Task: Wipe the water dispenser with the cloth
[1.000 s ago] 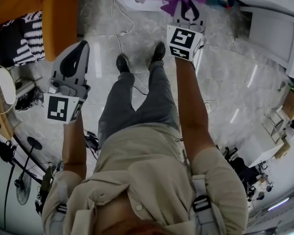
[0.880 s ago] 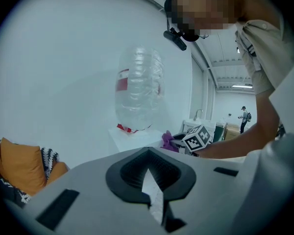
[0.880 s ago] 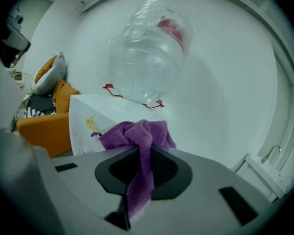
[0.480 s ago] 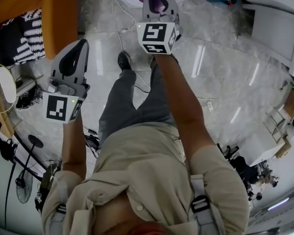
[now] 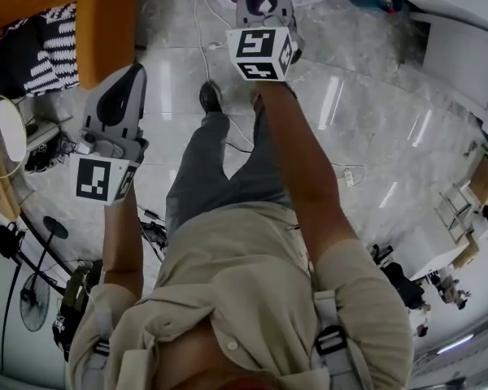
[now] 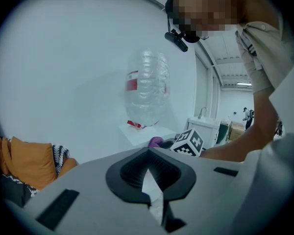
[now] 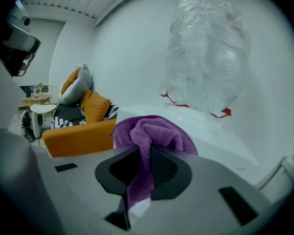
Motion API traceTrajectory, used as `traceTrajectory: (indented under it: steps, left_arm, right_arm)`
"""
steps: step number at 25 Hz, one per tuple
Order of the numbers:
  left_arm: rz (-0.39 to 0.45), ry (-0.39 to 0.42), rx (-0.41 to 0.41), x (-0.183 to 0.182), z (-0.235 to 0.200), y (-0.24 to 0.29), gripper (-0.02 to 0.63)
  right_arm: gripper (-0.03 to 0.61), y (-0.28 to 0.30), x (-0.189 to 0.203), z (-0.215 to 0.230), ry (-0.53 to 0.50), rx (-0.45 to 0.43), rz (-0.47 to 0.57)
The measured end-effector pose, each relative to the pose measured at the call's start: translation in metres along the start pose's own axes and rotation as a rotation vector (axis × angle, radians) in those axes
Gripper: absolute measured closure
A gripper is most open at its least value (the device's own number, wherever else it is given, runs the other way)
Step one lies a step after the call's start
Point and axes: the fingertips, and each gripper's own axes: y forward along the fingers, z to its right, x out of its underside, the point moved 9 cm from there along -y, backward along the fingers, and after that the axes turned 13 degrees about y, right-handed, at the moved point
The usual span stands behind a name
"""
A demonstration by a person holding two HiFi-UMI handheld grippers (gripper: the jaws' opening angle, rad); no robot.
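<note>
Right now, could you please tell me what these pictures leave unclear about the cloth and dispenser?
Right gripper view: the cloth, clamped in the right claw, hides whether it touches the dispenser top.
Head view: top edge crops the cloth; dispenser out of frame.
Dispenser's lower body: hidden in every view.

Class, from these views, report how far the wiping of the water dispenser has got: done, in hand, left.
Done: the purple cloth is pinched in the right claw. In hand: it is held at the water dispenser's white top, below the bottle; contact cannot be told. Left: apparently the wiping itself, since no wiped patch shows. The left claw holds nothing.
</note>
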Motion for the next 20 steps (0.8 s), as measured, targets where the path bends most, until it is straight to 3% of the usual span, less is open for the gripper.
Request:
traceTrajectory:
  steps: [11, 16, 20]
  left_arm:
    - [0.019, 0.010, 0.049, -0.009, 0.021, 0.025, 0.598]
    - [0.016, 0.012, 0.043, -0.007, 0.023, 0.022, 0.598]
    - [0.010, -0.009, 0.016, 0.002, 0.028, 0.015, 0.598]
  right_arm:
    - [0.515, -0.059, 0.023, 0.138, 0.121, 0.333, -0.014]
    - [0.515, -0.054, 0.021, 0.121, 0.149, 0.310, 0.009]
    - [0.515, -0.037, 0.015, 0.075, 0.144, 0.195, 0.013]
